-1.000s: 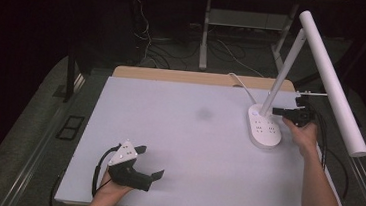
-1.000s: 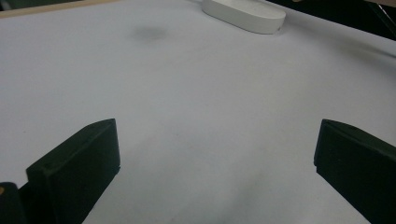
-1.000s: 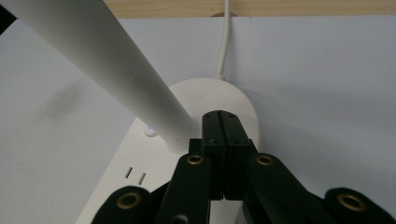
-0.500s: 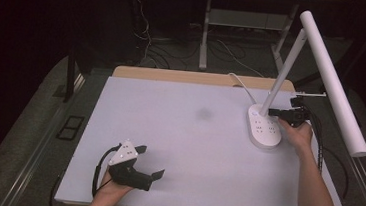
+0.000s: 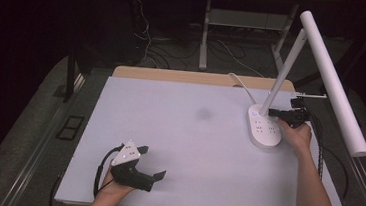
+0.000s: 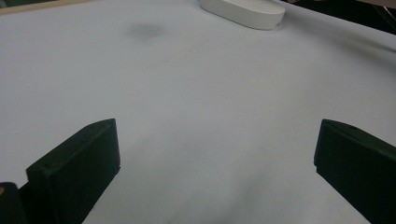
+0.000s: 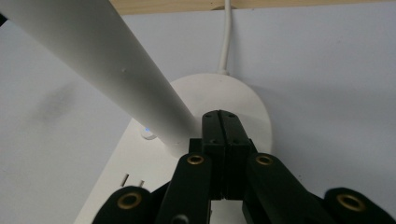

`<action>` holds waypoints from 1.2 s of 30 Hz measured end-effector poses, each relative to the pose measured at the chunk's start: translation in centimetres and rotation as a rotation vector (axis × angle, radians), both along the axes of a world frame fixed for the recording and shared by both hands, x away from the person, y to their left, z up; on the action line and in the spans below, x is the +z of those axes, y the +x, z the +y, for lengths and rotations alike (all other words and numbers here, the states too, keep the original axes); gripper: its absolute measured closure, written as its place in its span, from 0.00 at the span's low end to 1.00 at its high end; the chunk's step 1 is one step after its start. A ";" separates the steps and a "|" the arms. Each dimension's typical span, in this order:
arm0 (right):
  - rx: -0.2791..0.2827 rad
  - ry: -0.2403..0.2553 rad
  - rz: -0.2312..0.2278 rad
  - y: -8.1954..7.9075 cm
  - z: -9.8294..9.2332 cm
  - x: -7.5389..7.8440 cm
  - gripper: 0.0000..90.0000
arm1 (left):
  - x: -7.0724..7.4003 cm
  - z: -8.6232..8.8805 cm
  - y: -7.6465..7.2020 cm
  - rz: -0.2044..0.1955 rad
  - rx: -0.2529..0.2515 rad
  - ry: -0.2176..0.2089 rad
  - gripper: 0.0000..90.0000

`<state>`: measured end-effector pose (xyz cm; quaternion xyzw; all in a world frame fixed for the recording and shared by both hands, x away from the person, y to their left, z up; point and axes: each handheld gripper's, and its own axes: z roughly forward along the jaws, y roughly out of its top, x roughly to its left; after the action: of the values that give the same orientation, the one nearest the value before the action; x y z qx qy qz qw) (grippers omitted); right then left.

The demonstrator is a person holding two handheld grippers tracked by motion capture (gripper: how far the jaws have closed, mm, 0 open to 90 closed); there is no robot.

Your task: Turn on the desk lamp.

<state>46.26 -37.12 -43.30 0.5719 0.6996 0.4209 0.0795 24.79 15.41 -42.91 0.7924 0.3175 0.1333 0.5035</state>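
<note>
The white desk lamp with an oval plastic base (image 5: 264,129) stands at the far right of the pale grey tabletop (image 5: 188,133), right in front of the right gripper (image 5: 272,112), whose black jaws are pressed flat together with nothing between them. In the right gripper view those closed tips (image 7: 226,122) sit over the base, just beside the foot of the lamp's slanting white stem (image 7: 116,79), though I cannot tell whether they actually touch it. To the left of the tips a small round button with a faint blue light (image 7: 148,134) sits on the base, and straight ahead of them the lamp's white cord (image 7: 226,37) runs off toward the wooden table edge (image 7: 261,4). Above and to the right of the gripper the lamp's long white tube head (image 5: 333,81) slopes down over the person's right hand (image 5: 296,135). Well away, toward the near left of the table, the left gripper (image 5: 152,173) rests low over the bare surface in the person's left hand (image 5: 113,187), its jaws standing wide apart and empty. A faint dark smudge (image 5: 203,114) marks the tabletop between the two grippers, nearer the lamp.
</note>
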 end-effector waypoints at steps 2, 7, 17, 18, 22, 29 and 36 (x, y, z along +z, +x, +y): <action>0.016 -0.013 0.010 0.0 0.1 0.3 0.99 | 0.0 0.0 0.0 0.001 0.000 0.001 0.00; 0.033 -0.035 0.012 -0.3 0.4 0.6 0.99 | 0.0 0.0 -0.1 -0.001 -0.001 -0.001 0.00; 0.031 -0.051 -0.024 -1.4 -0.2 2.4 0.99 | 0.1 0.6 0.0 -0.001 0.016 -0.003 0.00; 0.030 -0.054 -0.025 -1.5 -0.4 2.6 0.99 | 0.1 0.6 0.0 0.000 0.015 -0.003 0.00; 0.024 -0.064 -0.027 -2.0 -0.6 3.2 0.99 | 0.1 0.7 -0.1 -0.002 0.016 -0.005 0.00; 0.031 -0.094 -0.043 -3.4 -0.7 4.9 0.99 | 0.1 0.8 -0.1 0.000 0.013 -0.009 0.00; 0.037 -0.103 -0.054 -4.5 -0.4 6.0 0.99 | 0.2 0.8 -0.2 -0.002 0.010 -0.013 0.00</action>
<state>41.79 -37.55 -37.35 0.5425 0.7283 0.4011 0.1201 24.60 16.26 -42.71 0.7874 0.3221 0.1345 0.5081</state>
